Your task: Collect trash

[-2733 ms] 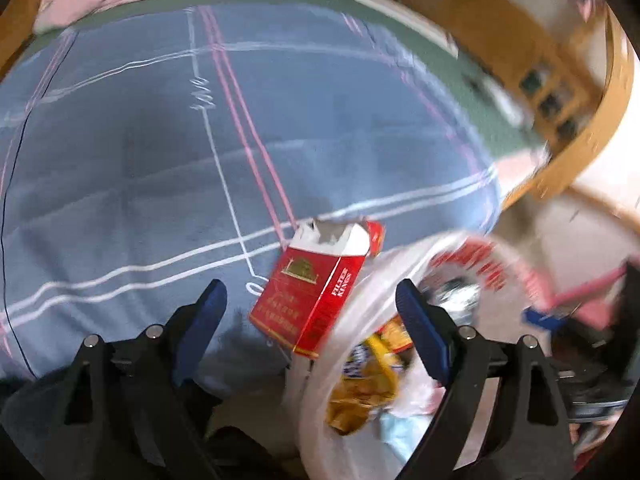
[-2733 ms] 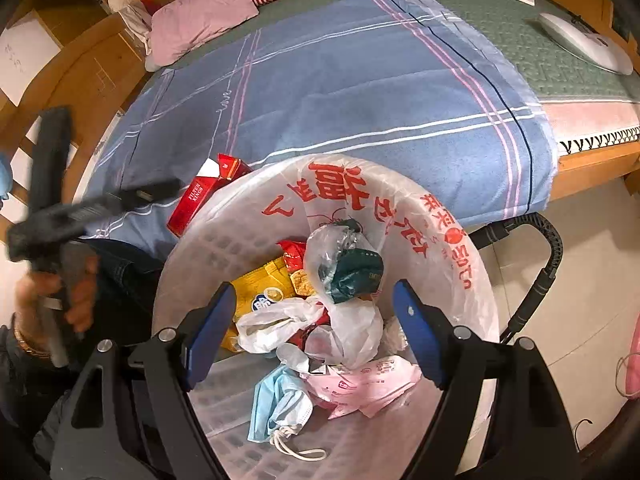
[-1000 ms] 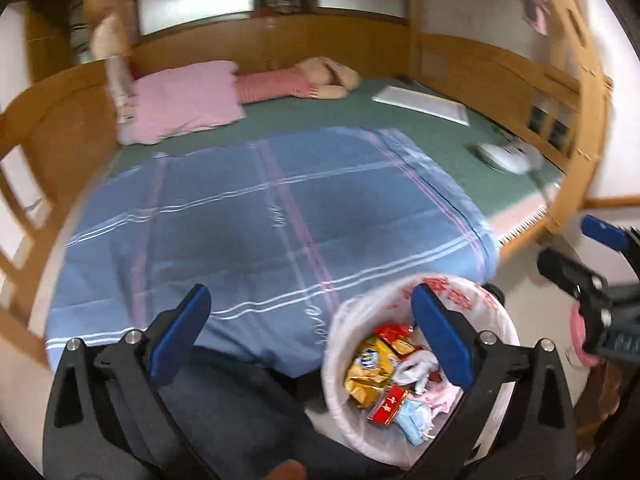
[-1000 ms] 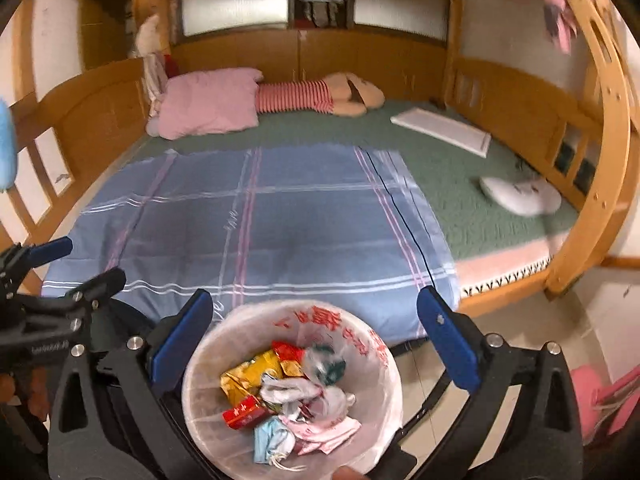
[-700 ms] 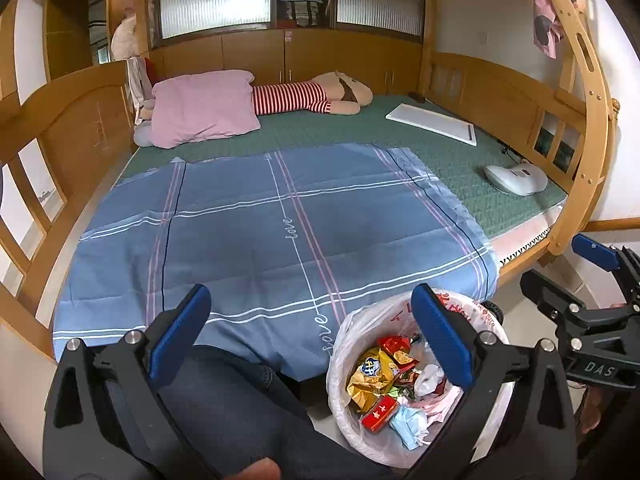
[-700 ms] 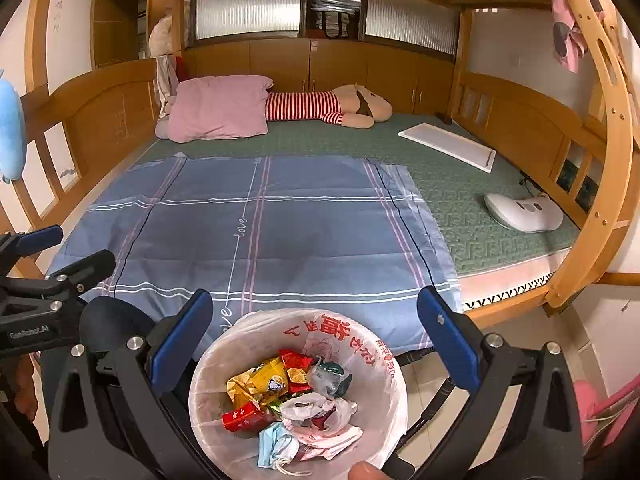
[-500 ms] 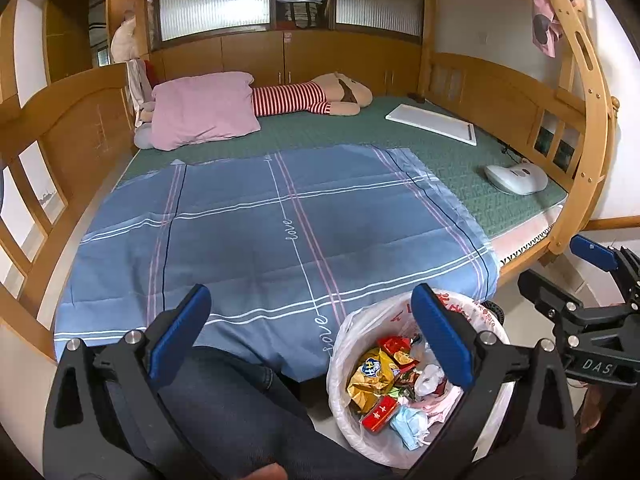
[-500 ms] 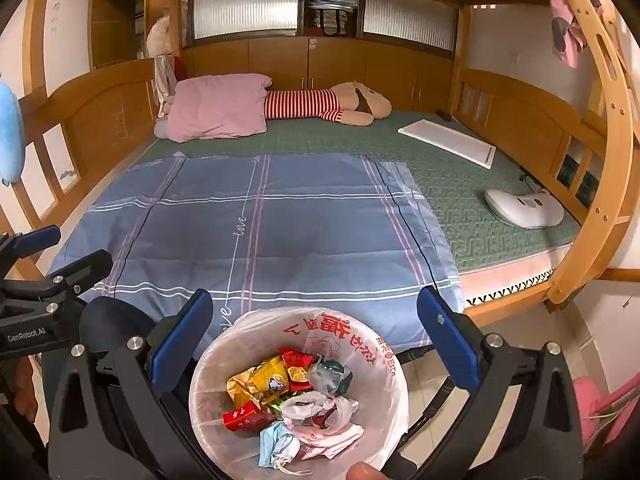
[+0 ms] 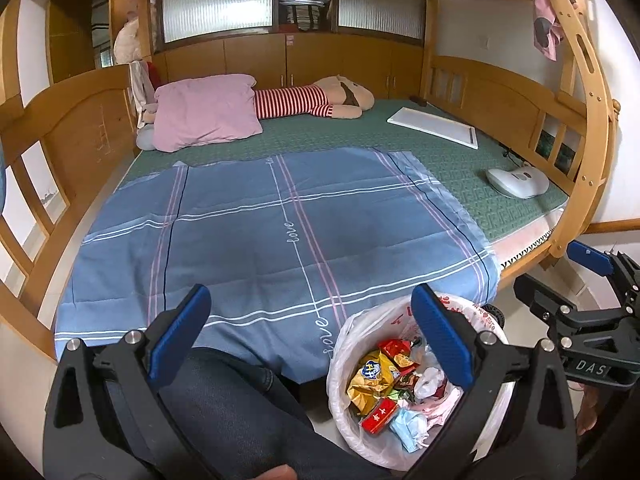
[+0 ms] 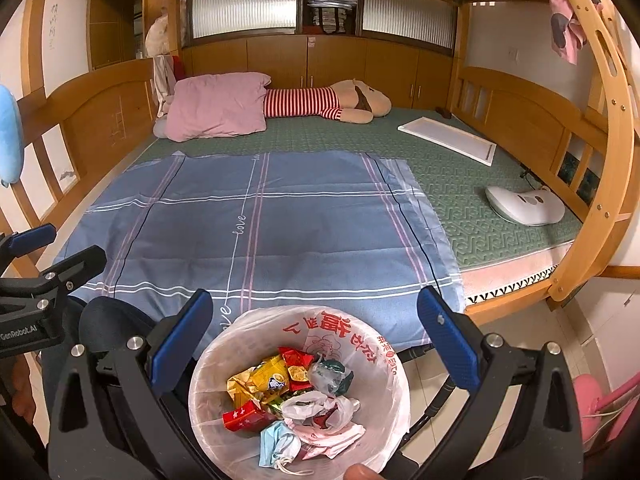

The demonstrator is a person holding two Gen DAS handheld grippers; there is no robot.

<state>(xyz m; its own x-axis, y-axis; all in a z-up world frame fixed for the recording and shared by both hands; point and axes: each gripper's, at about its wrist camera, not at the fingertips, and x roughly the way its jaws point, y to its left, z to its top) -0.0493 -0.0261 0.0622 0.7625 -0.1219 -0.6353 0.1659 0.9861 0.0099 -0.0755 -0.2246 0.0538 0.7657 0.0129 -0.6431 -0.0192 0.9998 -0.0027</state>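
A white trash bin point(image 9: 340, 364) lined with a plastic bag stands on the floor at the foot of the bed; it also shows in the right wrist view point(image 10: 394, 380). In it lie a red cigarette pack point(image 10: 242, 418), yellow snack wrappers point(image 10: 264, 380), a blue face mask point(image 10: 278, 442) and crumpled bags. My left gripper point(image 9: 312, 330) is open and empty above the blue blanket's edge. My right gripper point(image 10: 314, 338) is open and empty above the bin.
The blue plaid blanket point(image 9: 280, 232) covers a green mattress point(image 10: 460, 168). On the bed lie a pink pillow point(image 9: 206, 110), a striped plush toy point(image 9: 312, 98), a white board point(image 9: 434, 130) and a white device point(image 10: 524, 204). Wooden rails enclose the bed. A dark trouser leg point(image 9: 236, 404) is below.
The cigarette pack that lay on the blanket's edge now lies in the bin. Both grippers have risen and pulled back from the bin. In the last half second nothing moved.
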